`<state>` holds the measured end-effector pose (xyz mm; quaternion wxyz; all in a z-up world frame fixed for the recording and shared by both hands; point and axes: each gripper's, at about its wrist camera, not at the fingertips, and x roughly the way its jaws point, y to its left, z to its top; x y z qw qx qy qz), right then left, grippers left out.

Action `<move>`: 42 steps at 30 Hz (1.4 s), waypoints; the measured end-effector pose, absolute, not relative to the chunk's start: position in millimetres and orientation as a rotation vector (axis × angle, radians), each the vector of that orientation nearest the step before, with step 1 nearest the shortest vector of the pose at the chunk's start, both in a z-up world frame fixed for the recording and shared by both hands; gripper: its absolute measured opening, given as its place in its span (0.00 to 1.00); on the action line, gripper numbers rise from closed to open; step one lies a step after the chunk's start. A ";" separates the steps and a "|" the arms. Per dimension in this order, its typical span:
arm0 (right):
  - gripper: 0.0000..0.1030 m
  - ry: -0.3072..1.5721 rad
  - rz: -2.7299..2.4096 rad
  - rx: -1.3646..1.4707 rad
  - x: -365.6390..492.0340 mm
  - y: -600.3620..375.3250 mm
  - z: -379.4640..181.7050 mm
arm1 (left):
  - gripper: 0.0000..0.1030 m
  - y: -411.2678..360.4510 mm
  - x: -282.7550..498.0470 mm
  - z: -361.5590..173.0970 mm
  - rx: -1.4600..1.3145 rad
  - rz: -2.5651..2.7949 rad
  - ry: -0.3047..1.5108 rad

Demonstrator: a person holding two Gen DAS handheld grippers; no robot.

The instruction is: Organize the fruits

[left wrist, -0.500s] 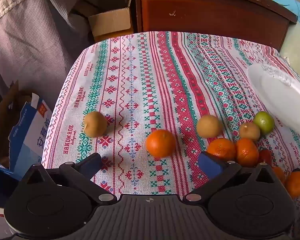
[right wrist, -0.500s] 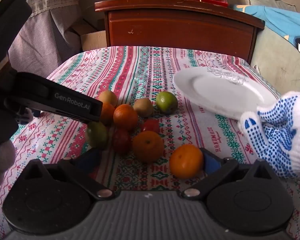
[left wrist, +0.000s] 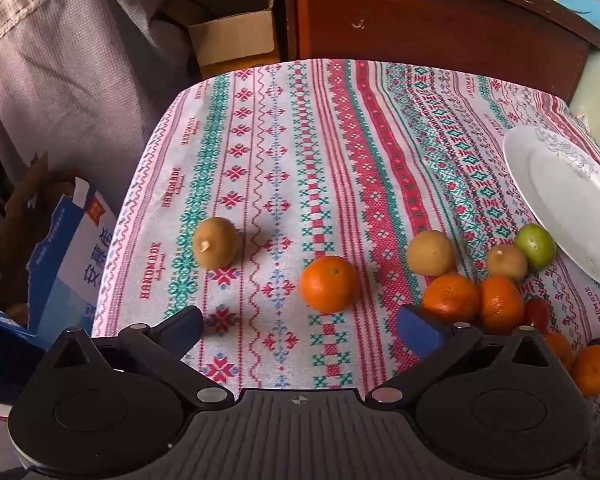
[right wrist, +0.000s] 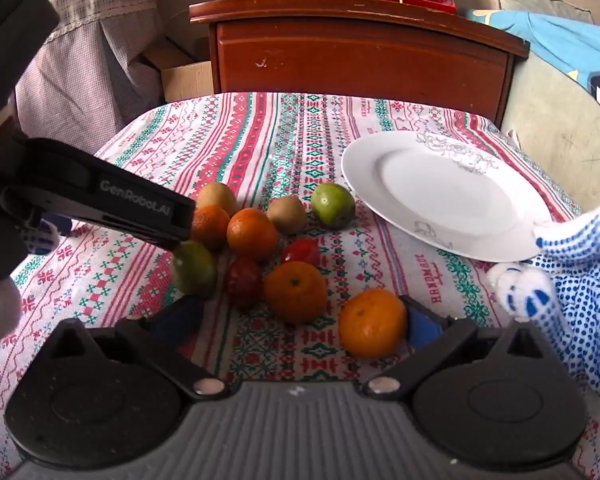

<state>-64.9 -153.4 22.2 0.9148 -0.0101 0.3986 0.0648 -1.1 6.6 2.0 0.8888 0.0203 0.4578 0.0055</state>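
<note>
You are at the start of a pick: both tongs are wide apart and hold nothing, and the white plate (right wrist: pixel 440 196) on the right part of the tabletop (left wrist: pixel 320 140) has no fruit on it yet. Your left tongs (left wrist: pixel 300 326) hover low over the patterned cloth, and one tangerine (left wrist: pixel 330 284) lies alone just in front of them, between the two blue pads, so I judge this is the fruit you aim at. A brown kiwi (left wrist: pixel 216 248) lies alone further to the left, well apart from the others. Your right tongs (right wrist: pixel 300 318) stand near the main heap, and an orange tangerine (right wrist: pixel 372 322) is just beside the right pad; whether it touches the pad I cannot tell. In the heap you have more tangerines, two red fruits, kiwis and a green fruit (right wrist: pixel 333 205) close to the rim of the plate. A gloved hand (right wrist: pixel 572 288) shows at the right edge, near the plate. For the next move, bring the left tongs forward until the pads are on both sides of the lone tangerine, then press gently, because a round fruit probably rolls away if only one pad touches it first.
</note>
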 end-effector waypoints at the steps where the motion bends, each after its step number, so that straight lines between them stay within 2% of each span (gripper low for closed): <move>1: 1.00 0.821 0.134 -0.021 -64.8 -153.2 22.0 | 1.00 7.8 -0.8 1.7 0.040 0.014 0.953; 42: 1.00 0.821 0.134 -0.019 -65.4 -154.7 23.9 | 1.00 26.3 -25.9 37.0 -0.037 0.018 1.009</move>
